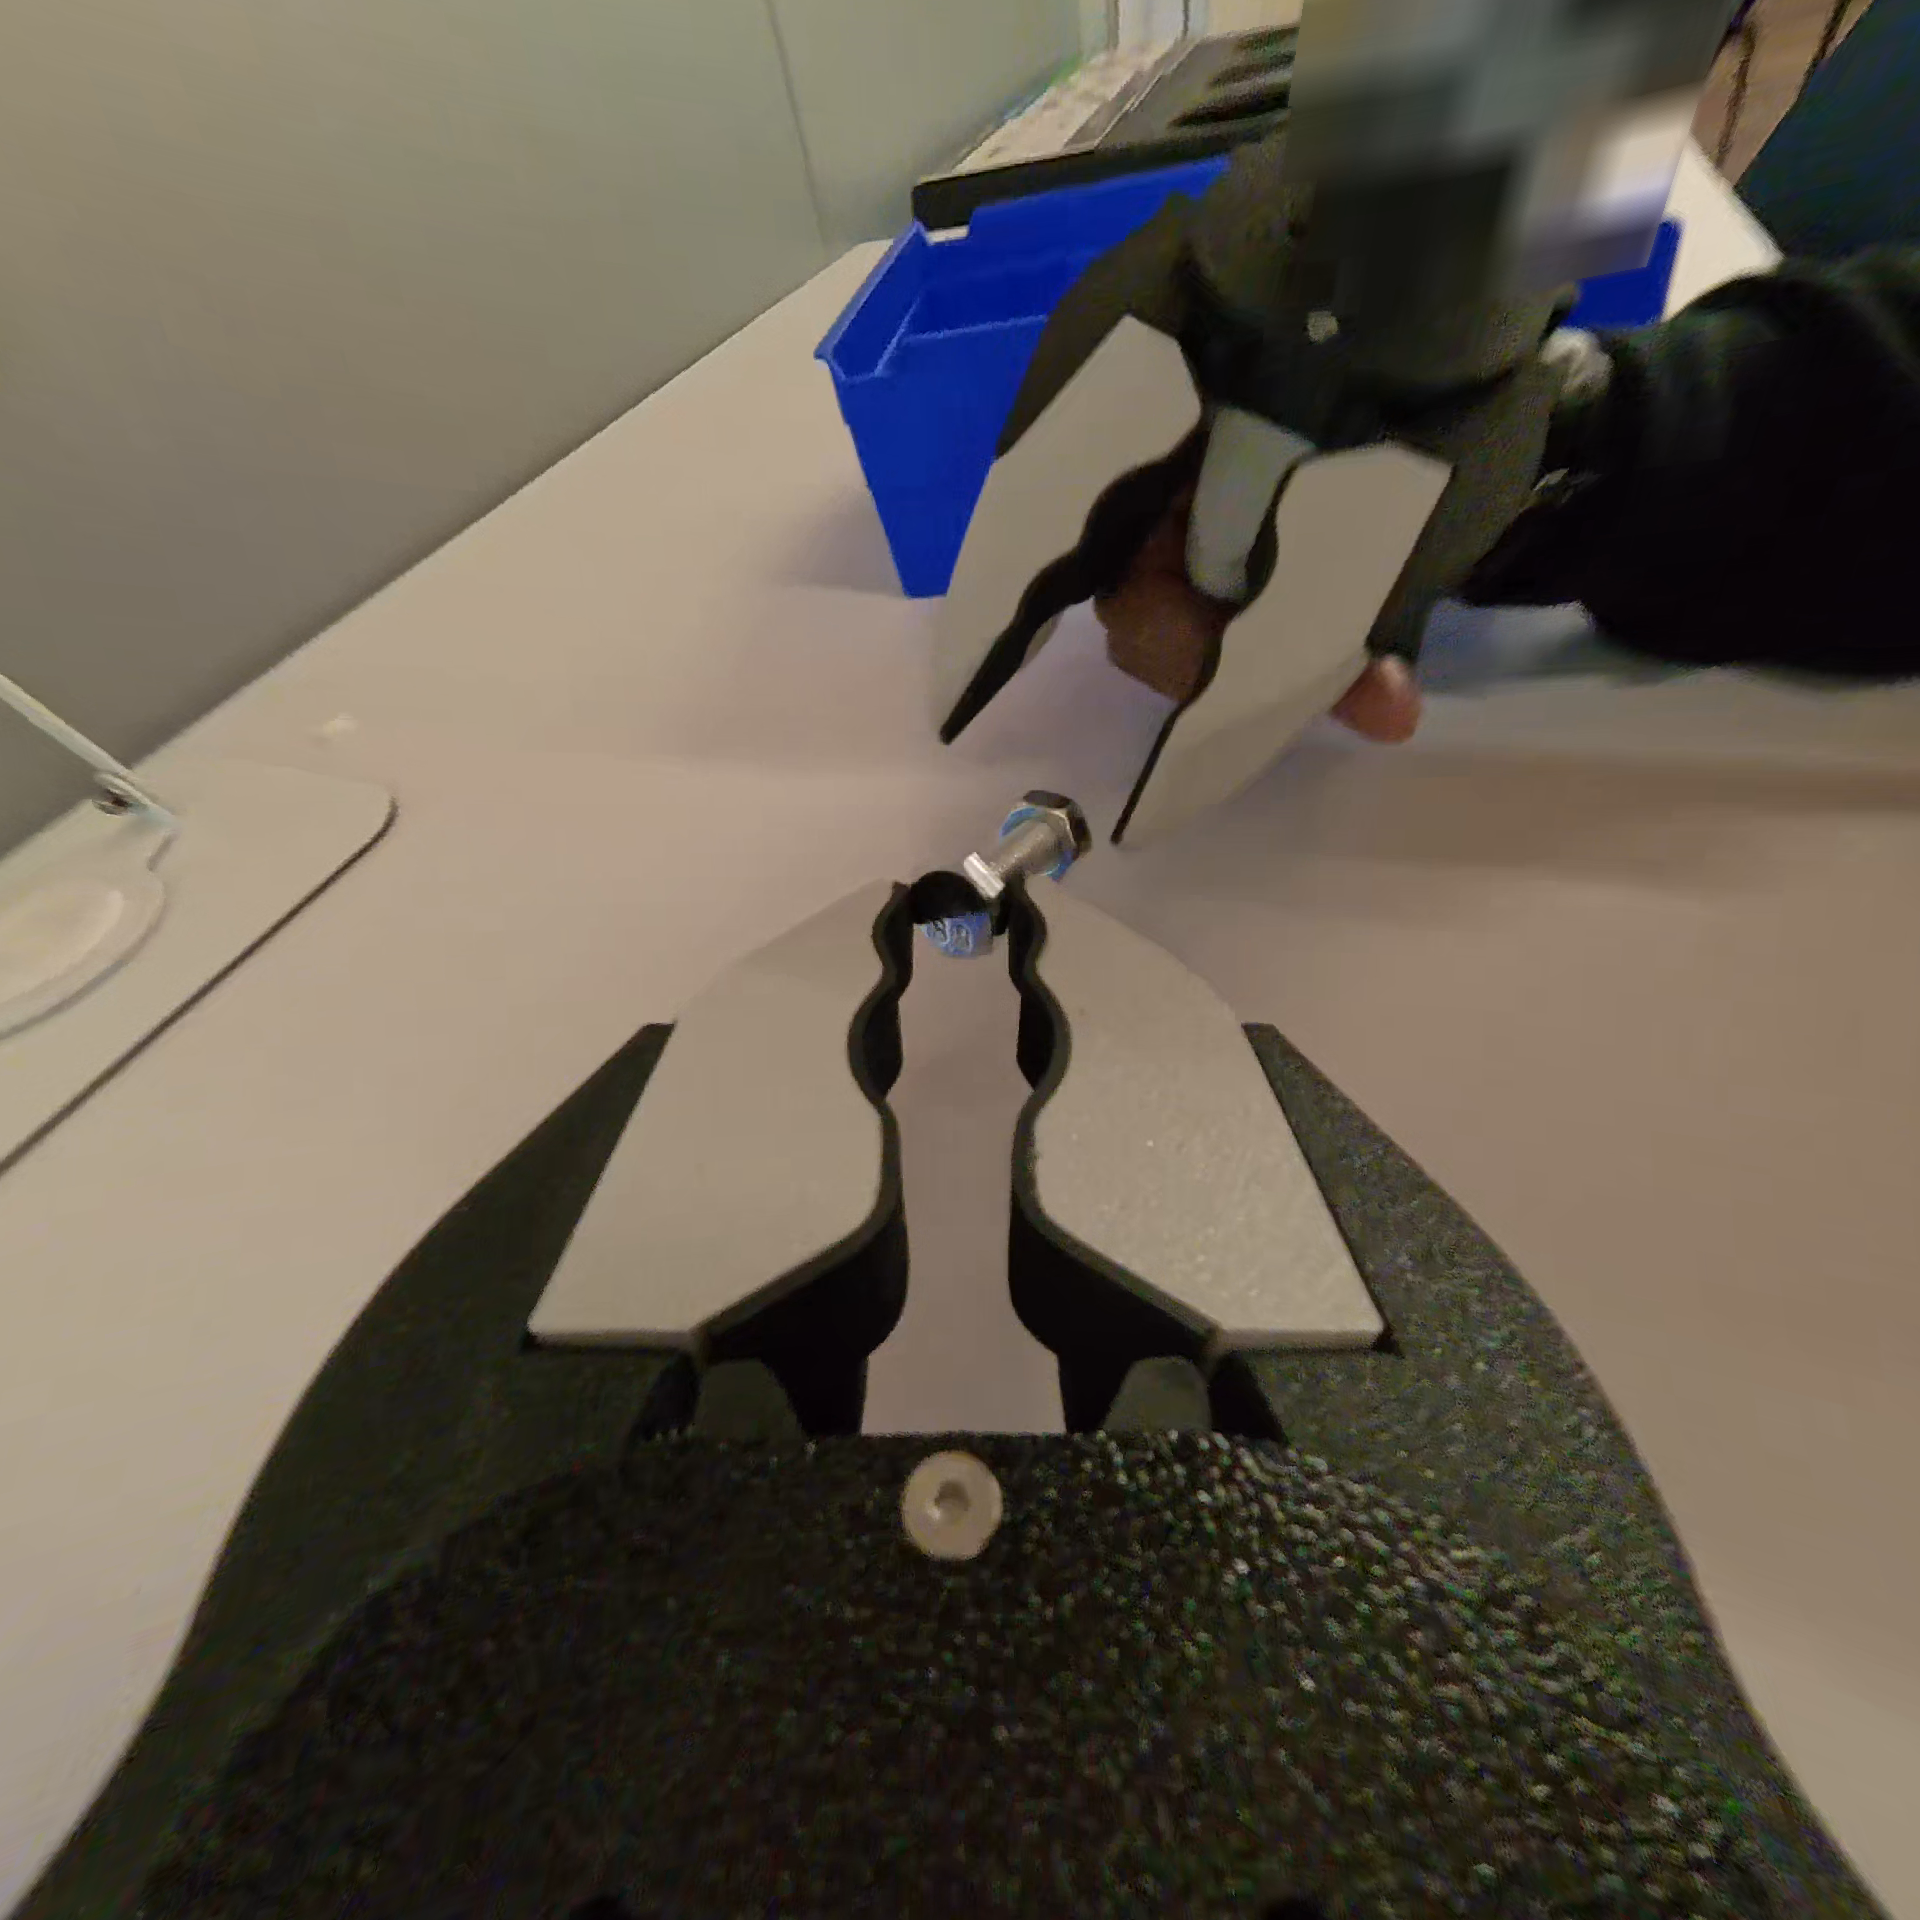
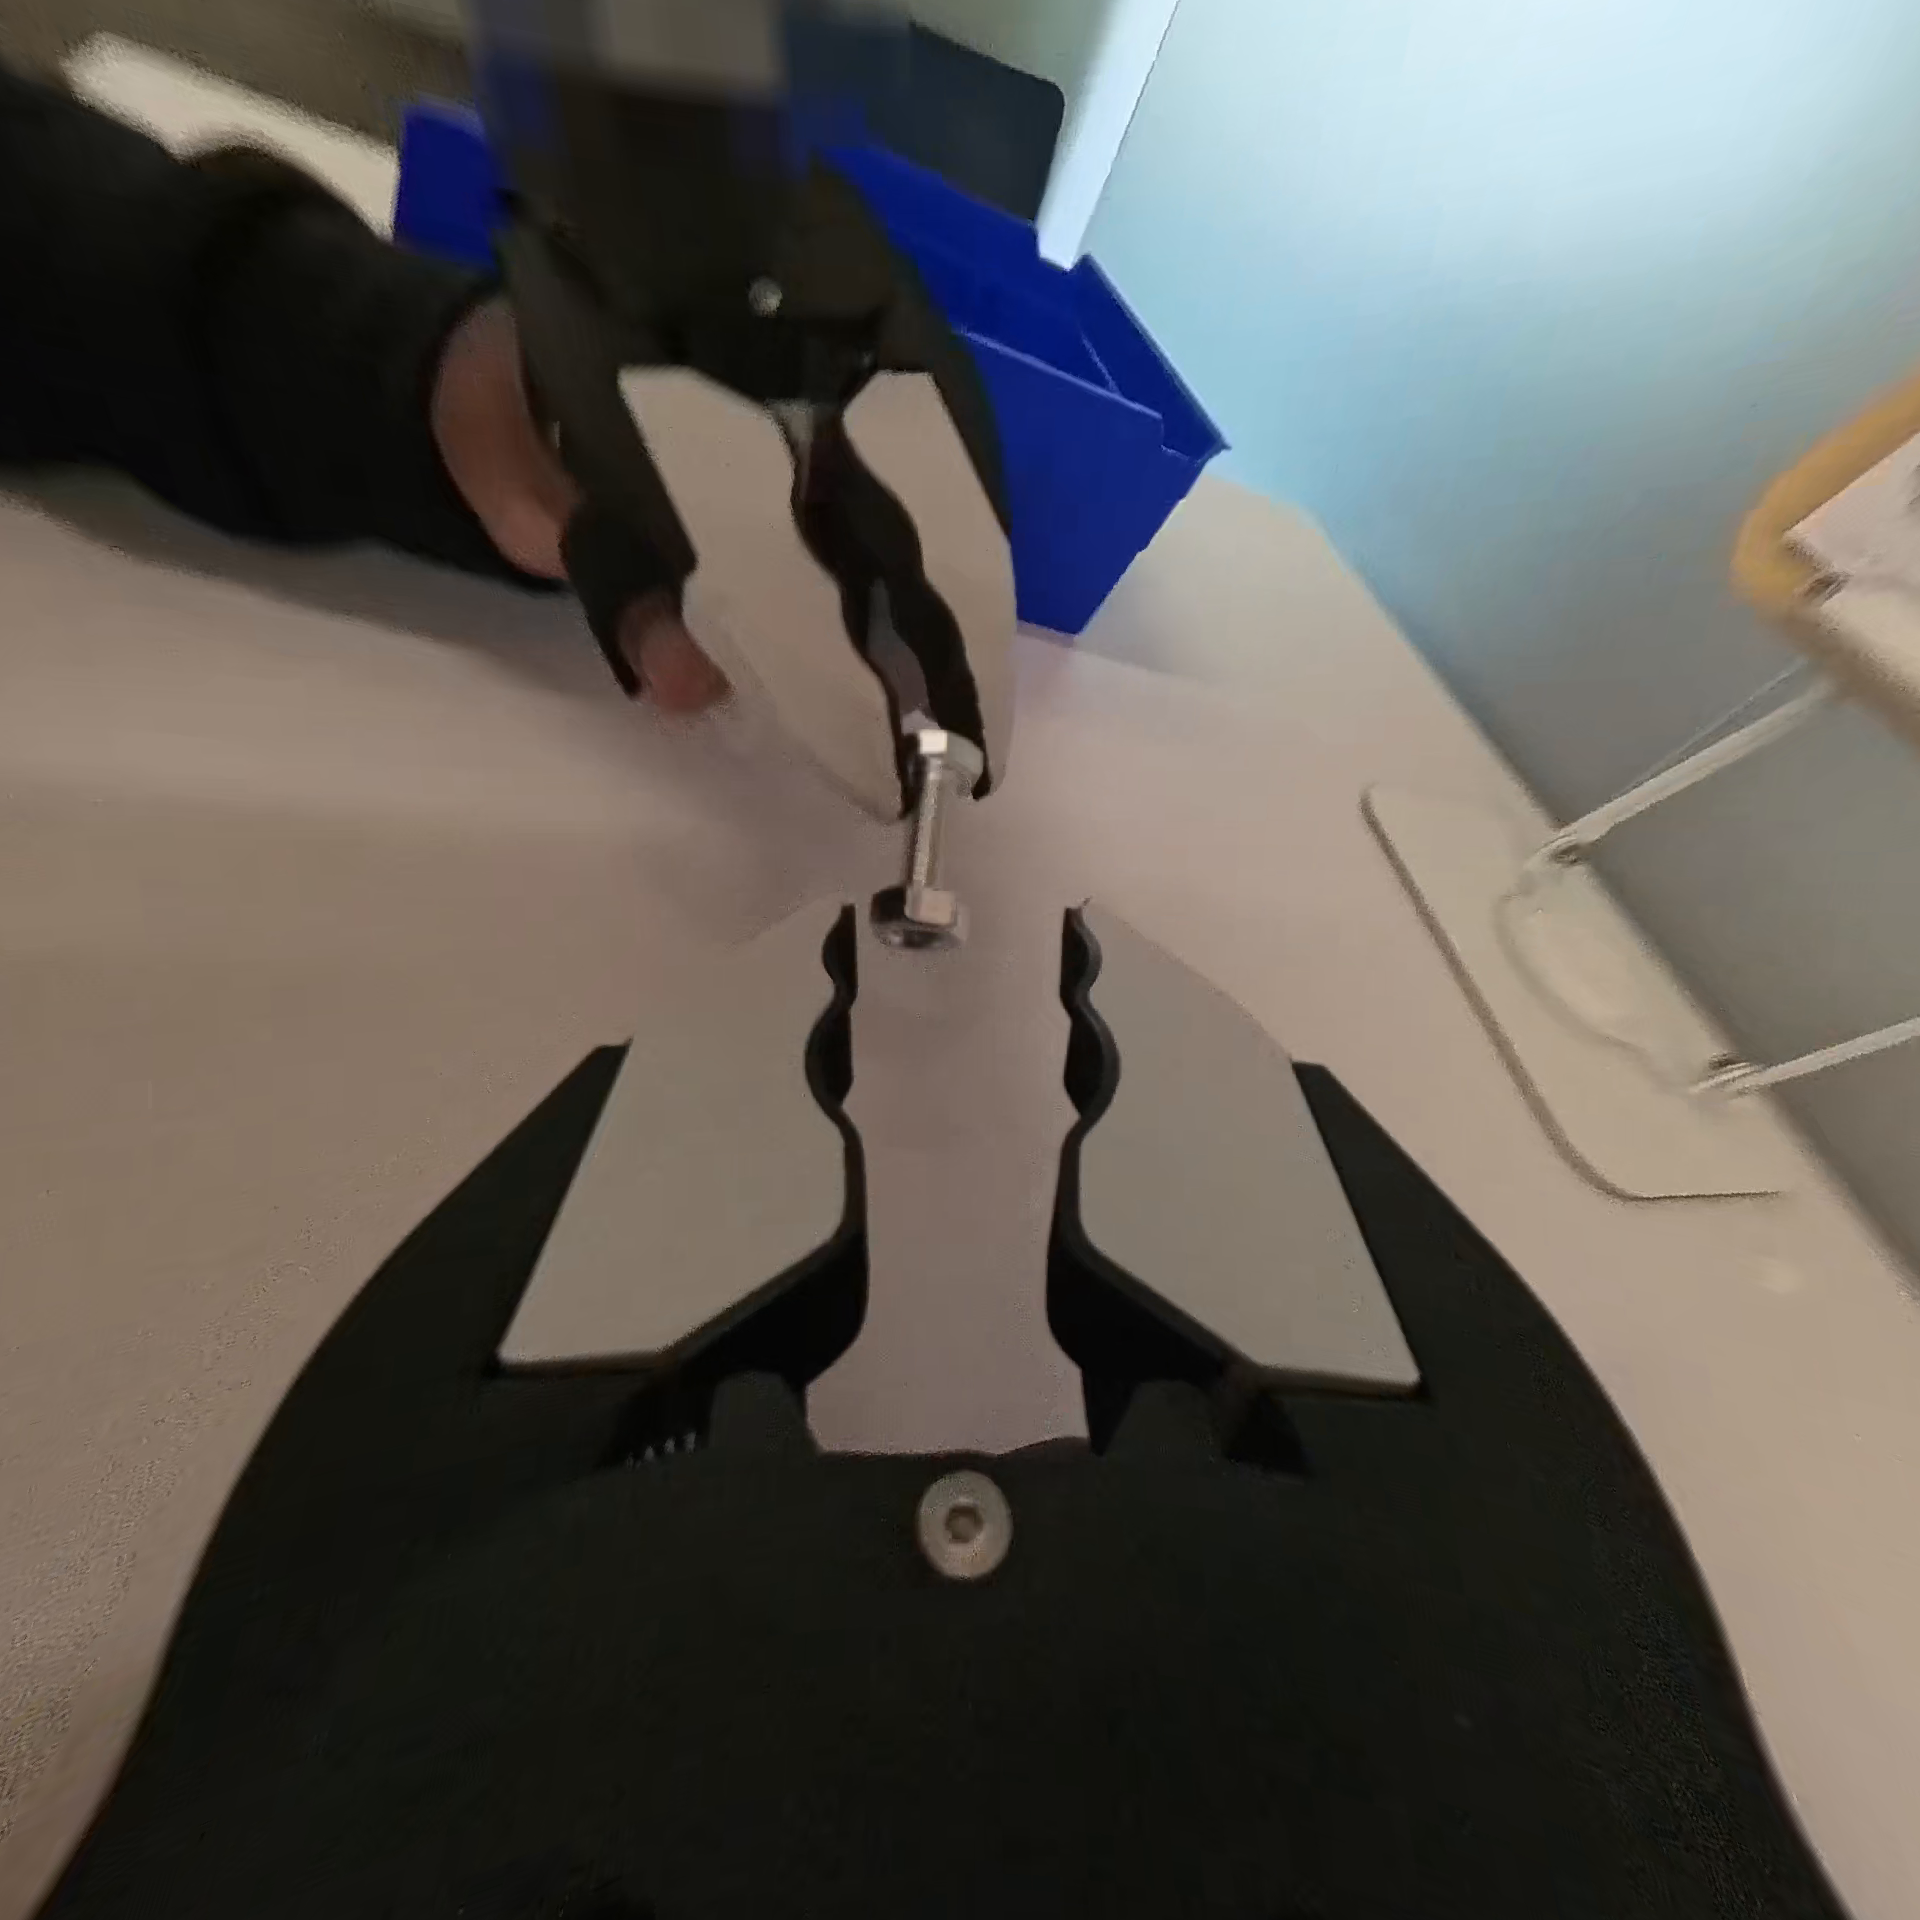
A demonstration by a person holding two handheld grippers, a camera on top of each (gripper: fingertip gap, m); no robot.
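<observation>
— Fingers?

— Left gripper (image 1: 961, 914) pinches the bolt (image 1: 1023, 847) by its head; right gripper (image 2: 961, 920) gapes wide around the nut (image 2: 920, 914) without pressing.

— Surroundings?

— Pale tabletop (image 1: 520, 727), grey wall, blue bin (image 1: 935, 416) behind.

— Bolt's axis?

— Runs straight between us, above open table.

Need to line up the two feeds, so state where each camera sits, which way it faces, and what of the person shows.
Left wrist view: on the left gripper, looking along its fingers shut on the bolt's head; the right gripper and gloved hand face it.
Right wrist view: on the open right gripper, facing the left gripper and its gloved hand.
Shared: bolt, blue bin, table.
</observation>
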